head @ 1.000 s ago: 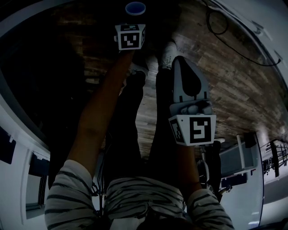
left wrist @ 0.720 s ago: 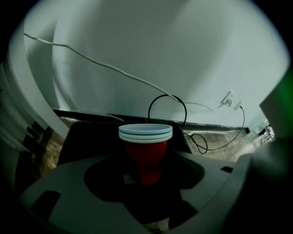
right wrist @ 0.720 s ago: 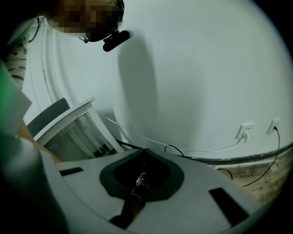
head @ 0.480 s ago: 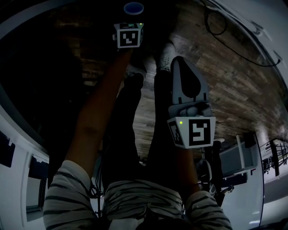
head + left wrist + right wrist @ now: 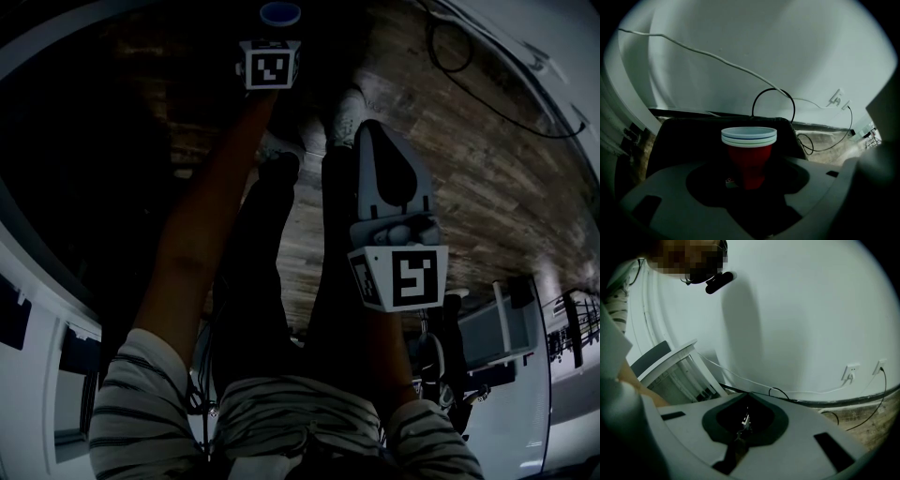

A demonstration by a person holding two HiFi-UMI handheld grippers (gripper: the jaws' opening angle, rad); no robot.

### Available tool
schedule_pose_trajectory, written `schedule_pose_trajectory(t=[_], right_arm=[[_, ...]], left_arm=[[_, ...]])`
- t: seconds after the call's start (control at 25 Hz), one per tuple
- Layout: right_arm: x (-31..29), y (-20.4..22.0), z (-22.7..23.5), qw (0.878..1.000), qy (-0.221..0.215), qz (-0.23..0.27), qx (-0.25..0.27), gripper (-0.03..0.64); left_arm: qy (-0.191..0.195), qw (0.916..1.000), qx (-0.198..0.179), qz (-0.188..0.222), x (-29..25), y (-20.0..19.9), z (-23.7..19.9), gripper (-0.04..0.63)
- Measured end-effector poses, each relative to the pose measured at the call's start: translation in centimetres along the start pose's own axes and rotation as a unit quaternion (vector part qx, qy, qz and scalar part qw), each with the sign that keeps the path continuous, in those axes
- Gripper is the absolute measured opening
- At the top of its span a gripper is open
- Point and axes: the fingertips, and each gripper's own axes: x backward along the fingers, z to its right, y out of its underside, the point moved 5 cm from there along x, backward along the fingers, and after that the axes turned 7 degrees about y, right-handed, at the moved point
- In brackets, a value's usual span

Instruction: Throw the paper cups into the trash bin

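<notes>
Pushes the left claw [image 5: 749,186] a shade farther out than half a second ago, so that its marker cube [image 5: 269,66] sits nearer the top edge of the head view, and leaves the right claw [image 5: 744,423] almost where it was. Grips in the left claw a nested stack of paper cups [image 5: 749,154], clamped low on the red outer wall, upright, white rims uppermost, blue inside showing just beyond the cube from above. Frames a broad black shape [image 5: 684,136] right behind the cups, with a black cable loop [image 5: 773,89] above it against a white wall [image 5: 764,42]. Stretches a bare left forearm [image 5: 202,216] back to a striped sleeve [image 5: 141,403], beside dark trouser legs [image 5: 272,272] over a wooden floor [image 5: 487,187]. Holds the right claw nearer the body, jaws pressed together on nothing, facing a wall with two sockets [image 5: 851,371].
</notes>
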Motion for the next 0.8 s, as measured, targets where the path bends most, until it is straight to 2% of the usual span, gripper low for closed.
schedule_pose_trajectory(t=[0.52, 0.8], right_arm=[[0.3, 0.7, 0.6, 1.0, 0.006, -0.017, 0.001, 0.018], [0.2, 0.5, 0.2, 1.0, -0.003, -0.008, 0.004, 0.018]], left_arm=[[-0.005, 0.9998, -0.003, -0.018, -1.6, 0.4, -0.5, 0.282], [-0.005, 0.9993, 0.015, -0.034, -2.4, 1.1, -0.7, 0.282]])
